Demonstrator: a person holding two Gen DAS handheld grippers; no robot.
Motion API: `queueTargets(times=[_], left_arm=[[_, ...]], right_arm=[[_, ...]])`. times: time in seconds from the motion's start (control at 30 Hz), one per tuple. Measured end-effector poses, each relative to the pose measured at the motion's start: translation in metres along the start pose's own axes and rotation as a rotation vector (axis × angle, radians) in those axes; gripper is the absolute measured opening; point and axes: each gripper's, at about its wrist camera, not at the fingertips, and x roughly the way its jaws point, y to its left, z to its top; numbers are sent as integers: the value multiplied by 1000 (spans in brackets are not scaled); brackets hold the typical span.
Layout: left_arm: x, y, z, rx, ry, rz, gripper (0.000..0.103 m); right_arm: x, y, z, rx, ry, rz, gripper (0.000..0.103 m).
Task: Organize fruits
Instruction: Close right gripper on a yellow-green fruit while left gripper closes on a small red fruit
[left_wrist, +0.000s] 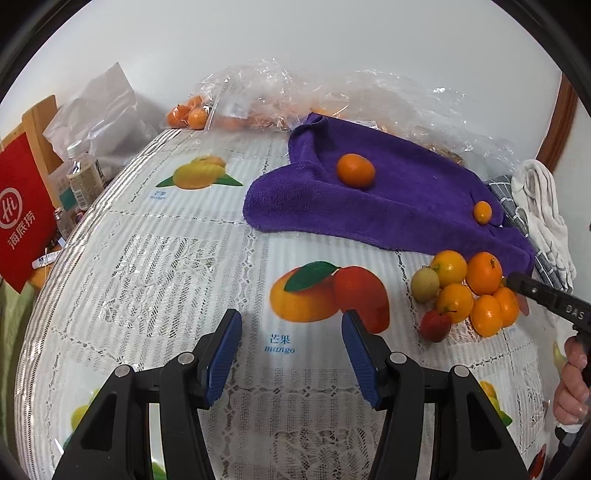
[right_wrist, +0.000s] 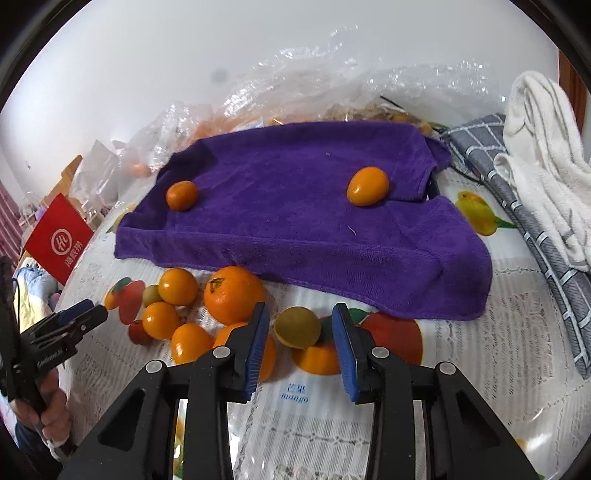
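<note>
A purple towel (right_wrist: 295, 206) lies on the table with two orange kumquats on it, one at the left (right_wrist: 181, 195) and one at the right (right_wrist: 368, 191). In front of it lies a cluster of orange fruits (right_wrist: 234, 299) with a small red one and a greenish one. My right gripper (right_wrist: 300, 309) straddles a yellow-green fruit (right_wrist: 297, 328) at the cluster's right edge; a thin gap shows on each side, so the pads are not pressing on it. My left gripper (left_wrist: 291, 321) stands open and empty over a printed mango, left of the cluster (left_wrist: 461, 291).
Crumpled clear plastic bags (left_wrist: 332, 96) holding more oranges line the wall behind the towel. A grey checked cloth (right_wrist: 517, 206) and a white cloth (right_wrist: 546, 147) lie at the right. A red card (left_wrist: 22, 214) and bottles (left_wrist: 83, 177) stand off the left edge.
</note>
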Motion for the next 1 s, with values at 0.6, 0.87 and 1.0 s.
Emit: queueTargets(times=[0.6,0.87,1.0], left_arm=[[1,-10,-4,64,10,-2,62],[-13,-40,-8,118,-1,-145,61],[-12,-62,-8,163,6,-187,61]], right_arm=[[-13,-25,-37,-55,-22,-119,29],[-26,-32,-39,-35,-84,-105,29],[-35,-36,-42,-24,-116,-116,29]])
